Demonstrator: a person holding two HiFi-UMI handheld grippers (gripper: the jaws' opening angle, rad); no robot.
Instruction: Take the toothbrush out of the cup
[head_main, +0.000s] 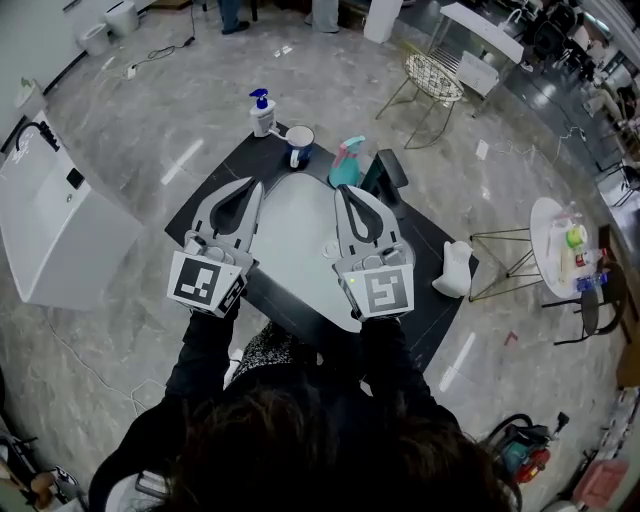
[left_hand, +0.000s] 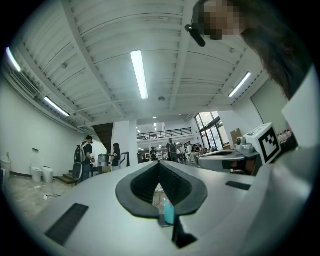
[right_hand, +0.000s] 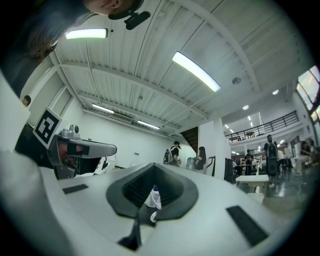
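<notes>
A white cup with a blue band (head_main: 299, 146) stands at the far end of the dark table (head_main: 207, 196), just beyond a white basin (head_main: 292, 240). I cannot make out the toothbrush in it. My left gripper (head_main: 254, 185) hovers over the basin's left side, shut and empty. My right gripper (head_main: 344, 190) is level with it over the right side, also shut and empty. Both point toward the far end, well short of the cup. A teal spray bottle (left_hand: 169, 212) shows past the left gripper's jaws. A white pump bottle (right_hand: 153, 197) shows past the right gripper's jaws.
The white pump bottle (head_main: 262, 113) stands left of the cup, the teal spray bottle (head_main: 346, 163) and a black object (head_main: 386, 172) to its right. A white jug (head_main: 456, 268) sits off the table's right corner. A wire chair (head_main: 435, 75) and a round side table (head_main: 552, 240) stand farther right.
</notes>
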